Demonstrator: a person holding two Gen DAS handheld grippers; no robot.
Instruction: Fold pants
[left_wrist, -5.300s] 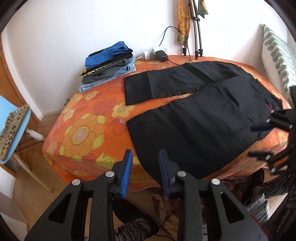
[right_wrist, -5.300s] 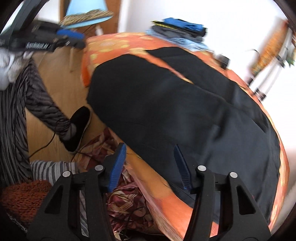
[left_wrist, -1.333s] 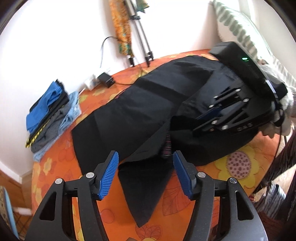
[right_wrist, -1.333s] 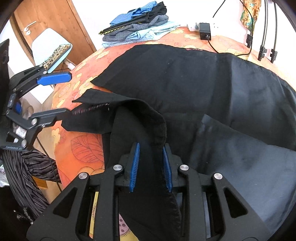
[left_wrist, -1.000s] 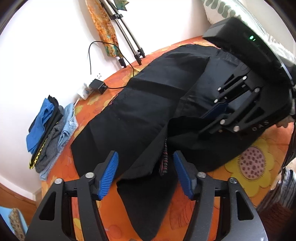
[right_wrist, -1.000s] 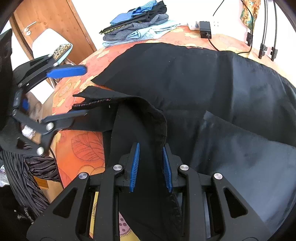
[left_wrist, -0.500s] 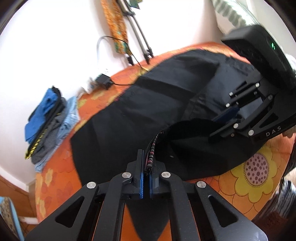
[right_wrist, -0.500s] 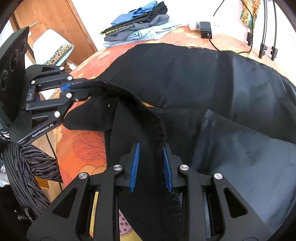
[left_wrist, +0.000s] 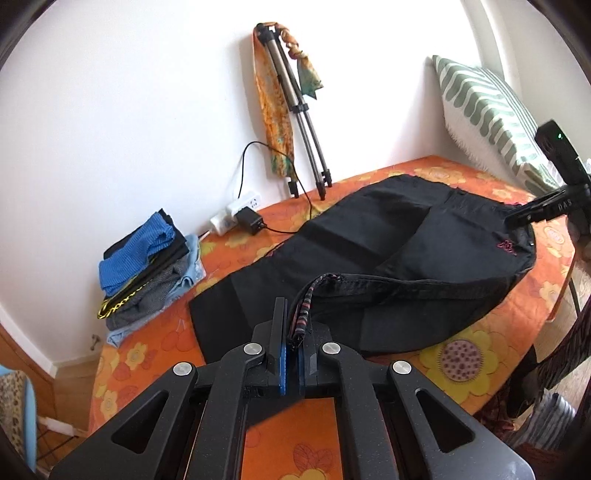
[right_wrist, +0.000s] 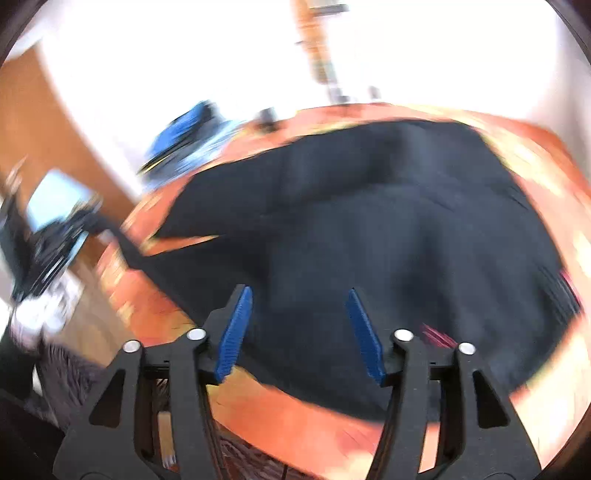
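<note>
Black pants (left_wrist: 399, 243) lie on an orange flowered bedspread (left_wrist: 461, 354), one leg folded over the other. My left gripper (left_wrist: 293, 343) is shut on the hem of the near leg (left_wrist: 306, 306), lifted a little off the bed. My right gripper (right_wrist: 295, 325) is open and empty above the waist end of the pants (right_wrist: 369, 221); that view is blurred by motion. The right gripper also shows at the right edge of the left wrist view (left_wrist: 543, 210), by the waistband.
A pile of folded clothes (left_wrist: 147, 266) sits at the bed's far left corner. A power strip with a charger (left_wrist: 240, 218) and a tripod (left_wrist: 299, 122) stand against the wall. A striped pillow (left_wrist: 491, 114) is at the right. A blue chair (right_wrist: 55, 206) stands off the bed.
My right gripper has let go of the pants, opened and swung away fast. My left gripper stays shut on the leg hem and has pulled it back, stretching the leg straighter.
</note>
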